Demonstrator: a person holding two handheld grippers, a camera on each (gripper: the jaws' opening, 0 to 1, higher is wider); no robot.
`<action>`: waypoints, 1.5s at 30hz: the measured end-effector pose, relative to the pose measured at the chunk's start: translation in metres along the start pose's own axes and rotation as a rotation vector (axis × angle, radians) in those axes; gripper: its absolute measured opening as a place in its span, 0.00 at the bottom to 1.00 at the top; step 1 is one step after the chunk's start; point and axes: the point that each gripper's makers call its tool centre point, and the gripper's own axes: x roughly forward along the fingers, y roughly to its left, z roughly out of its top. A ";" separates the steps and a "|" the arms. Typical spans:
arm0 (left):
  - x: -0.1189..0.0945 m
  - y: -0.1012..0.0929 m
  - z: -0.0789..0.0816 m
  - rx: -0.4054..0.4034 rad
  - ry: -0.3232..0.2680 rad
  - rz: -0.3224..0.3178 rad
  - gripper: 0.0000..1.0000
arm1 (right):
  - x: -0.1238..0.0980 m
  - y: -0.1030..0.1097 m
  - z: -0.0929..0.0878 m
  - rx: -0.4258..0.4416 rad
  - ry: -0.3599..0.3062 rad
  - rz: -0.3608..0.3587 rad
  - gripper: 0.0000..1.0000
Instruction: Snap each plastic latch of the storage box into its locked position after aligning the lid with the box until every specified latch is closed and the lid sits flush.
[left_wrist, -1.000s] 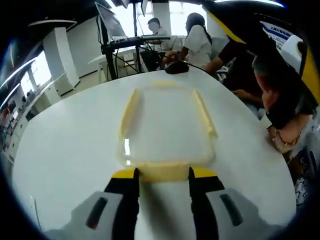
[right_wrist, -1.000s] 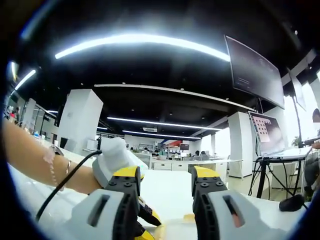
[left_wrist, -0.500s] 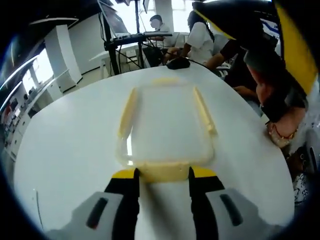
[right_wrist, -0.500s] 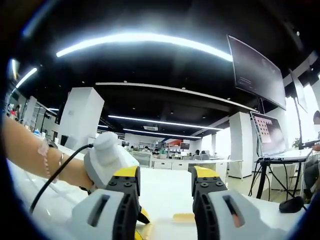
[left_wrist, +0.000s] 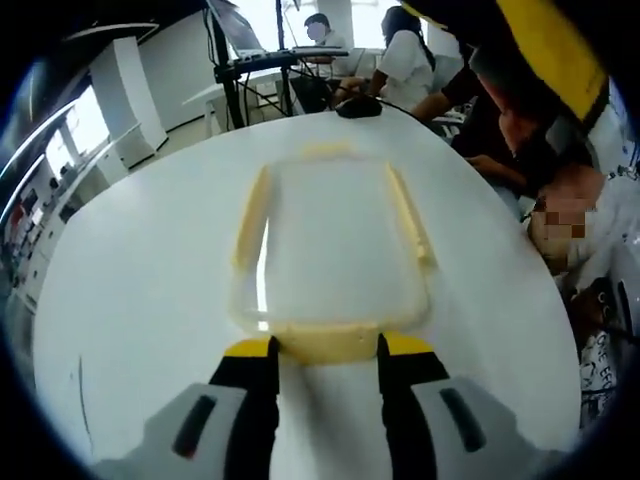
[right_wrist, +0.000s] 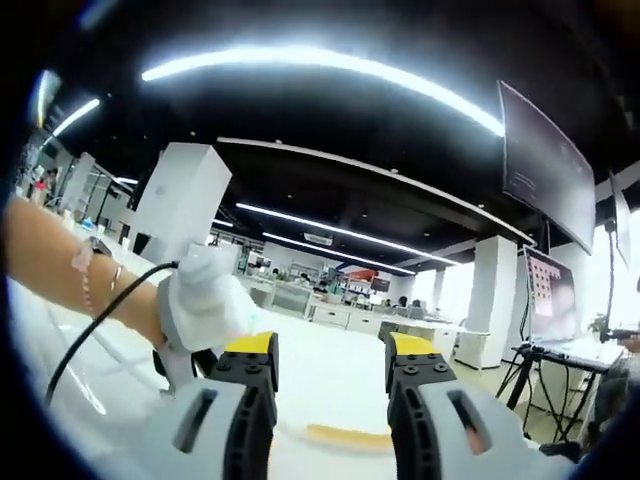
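Observation:
A clear storage box with its lid on rests on a round white table. Yellow latches run along its left side, right side and far end. The near yellow latch lies right at the tips of my left gripper, whose jaws stand open on either side of it. My right gripper is open and empty, held above the table and aimed across the room. One yellow latch shows low between its jaws. A gloved hand on the left holds the left gripper.
Several people sit at the table's right and far side. A small black object lies near the far edge. A stand with a laptop is behind the table. A black and yellow gripper body hangs over the upper right.
The box and left gripper have kept their places. The right gripper's view has tipped downward, so the yellow latch shows more fully between its jaws. Its body reaches further over the table.

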 end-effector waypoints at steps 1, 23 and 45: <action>0.000 0.000 -0.002 0.004 0.015 -0.003 0.38 | 0.001 -0.002 0.000 -0.013 0.006 0.006 0.43; -0.010 -0.011 -0.033 0.054 0.179 -0.021 0.38 | -0.007 -0.026 -0.085 -0.334 0.441 0.387 0.47; -0.034 -0.012 -0.050 0.064 0.246 -0.028 0.38 | -0.035 -0.052 -0.145 -0.653 0.892 0.939 0.43</action>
